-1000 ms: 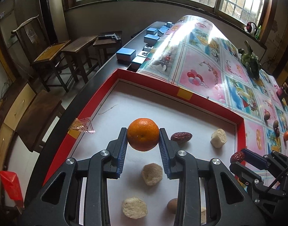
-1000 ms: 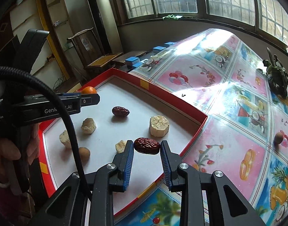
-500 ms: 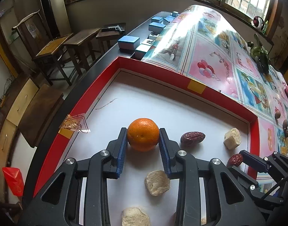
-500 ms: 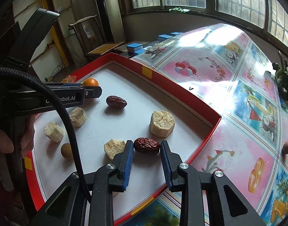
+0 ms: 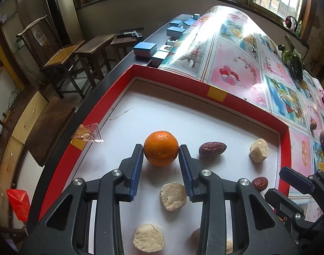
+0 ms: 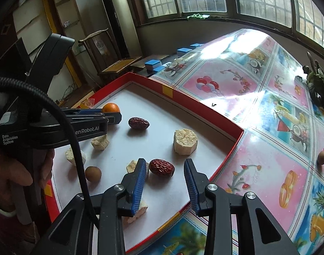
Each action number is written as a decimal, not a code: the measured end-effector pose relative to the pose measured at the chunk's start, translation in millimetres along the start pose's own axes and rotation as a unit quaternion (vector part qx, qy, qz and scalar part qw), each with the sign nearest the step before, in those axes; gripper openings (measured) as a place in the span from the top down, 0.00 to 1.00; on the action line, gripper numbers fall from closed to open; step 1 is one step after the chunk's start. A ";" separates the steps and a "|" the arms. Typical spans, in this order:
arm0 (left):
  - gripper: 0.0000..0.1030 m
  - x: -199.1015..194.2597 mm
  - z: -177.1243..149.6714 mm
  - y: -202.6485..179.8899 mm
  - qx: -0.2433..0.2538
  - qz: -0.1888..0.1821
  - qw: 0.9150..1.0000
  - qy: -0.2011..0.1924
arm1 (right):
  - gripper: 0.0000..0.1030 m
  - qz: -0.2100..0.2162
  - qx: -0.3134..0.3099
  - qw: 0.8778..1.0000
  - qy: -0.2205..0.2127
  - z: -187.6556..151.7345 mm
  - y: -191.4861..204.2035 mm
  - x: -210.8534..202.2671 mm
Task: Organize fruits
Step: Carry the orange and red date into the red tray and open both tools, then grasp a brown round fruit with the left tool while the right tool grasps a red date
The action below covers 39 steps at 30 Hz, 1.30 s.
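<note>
Starting with the left wrist view, note that your left gripper (image 5: 161, 152) brackets the orange (image 5: 161, 148), which sits on the white floor of the red-rimmed tray (image 5: 215, 98). The jaws have just been opening a little; the blue pads stand right at the orange's flanks, and you cannot tell from this view whether they still press on it. A half second ago the fruit was seated firmly between them, so judge this as the start of a release, with the orange set down. A red date (image 5: 212, 148) lies just beside it, pale chunks sit nearer the camera, and your right gripper enters at the lower right edge. Moving to the right wrist view, observe that your right gripper (image 6: 165, 170) has just opened more plainly: the second date (image 6: 162, 167) lies on the tray floor between the jaws, close to the left pad and clear of the right one, so nothing is held. Earlier frames showed it pinched. Both fruits now appear delivered into the tray; several small fruits (image 6: 322, 157) remain out on the patterned tablecloth (image 6: 268, 127), so expect further collecting.
</note>
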<state>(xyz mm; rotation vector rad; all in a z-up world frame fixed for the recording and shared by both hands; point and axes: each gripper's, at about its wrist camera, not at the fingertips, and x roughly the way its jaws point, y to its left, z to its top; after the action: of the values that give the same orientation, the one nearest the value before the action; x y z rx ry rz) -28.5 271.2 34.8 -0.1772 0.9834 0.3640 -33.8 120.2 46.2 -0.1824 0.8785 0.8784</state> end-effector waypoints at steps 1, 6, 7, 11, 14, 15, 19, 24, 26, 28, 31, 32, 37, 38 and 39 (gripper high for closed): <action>0.67 -2.8 -0.8 -1.0 0.000 0.000 1.000 -0.003 | 0.66 0.002 0.005 1.000 -0.005 -0.8 -0.7 -3.3; 0.43 -20.1 -6.5 -10.8 0.006 -0.011 1.000 -0.020 | 0.66 0.001 0.023 0.999 -0.024 -4.0 -4.6 -18.7; 0.38 -24.5 -8.5 -12.5 0.006 -0.019 0.999 -0.026 | 0.65 0.000 0.026 0.999 -0.027 -5.0 -5.6 -22.1; 0.38 -36.6 -12.6 -23.8 0.015 -0.030 0.999 -0.034 | 0.65 -0.005 0.041 0.998 -0.039 -10.5 -12.4 -34.2; 0.38 -41.9 -15.8 -33.7 0.020 -0.037 0.999 -0.034 | 0.65 -0.010 0.050 0.998 -0.044 -17.2 -18.7 -44.1; 0.38 -43.2 -17.0 -37.5 0.022 -0.040 0.998 -0.034 | 0.65 -0.012 0.054 0.997 -0.046 -19.7 -21.3 -48.4; 0.38 -50.1 -23.7 -58.4 0.034 -0.060 0.997 -0.032 | 0.65 -0.023 0.070 0.996 -0.057 -29.6 -33.3 -64.9; 0.38 -59.1 -31.9 -91.1 0.058 -0.084 0.994 -0.035 | 0.65 -0.040 0.088 0.993 -0.068 -42.8 -52.7 -85.0; 0.38 -60.8 -34.5 -105.7 0.069 -0.093 0.993 -0.033 | 0.65 -0.048 0.097 0.991 -0.072 -49.3 -62.0 -92.9; 0.38 -62.1 -36.7 -119.1 0.077 -0.103 0.991 -0.031 | 0.64 -0.056 0.109 0.990 -0.075 -56.3 -72.6 -100.8; 0.38 -63.4 -39.5 -139.0 0.089 -0.115 0.989 -0.026 | 0.64 -0.071 0.123 0.987 -0.078 -67.4 -88.5 -113.8; 0.38 -63.8 -40.8 -145.8 0.094 -0.118 0.988 -0.025 | 0.64 -0.076 0.127 0.986 -0.080 -70.7 -93.5 -118.0; 0.38 -65.2 -47.5 -179.8 0.117 -0.137 0.983 -0.017 | 0.57 -0.101 0.153 0.979 -0.090 -89.9 -122.4 -141.1; 0.38 -64.5 -48.6 -186.3 0.122 -0.140 0.983 -0.014 | 0.57 -0.106 0.159 0.977 -0.092 -94.0 -129.0 -145.4; 0.38 -63.8 -49.3 -192.1 0.125 -0.143 0.982 -0.011 | 0.57 -0.109 0.165 0.976 -0.092 -97.3 -135.1 -148.5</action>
<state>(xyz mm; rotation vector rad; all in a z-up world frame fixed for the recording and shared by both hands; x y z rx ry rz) -26.1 64.2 58.0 -0.0837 0.9564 -0.0220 -40.6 -101.9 65.4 0.0907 0.8012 0.5253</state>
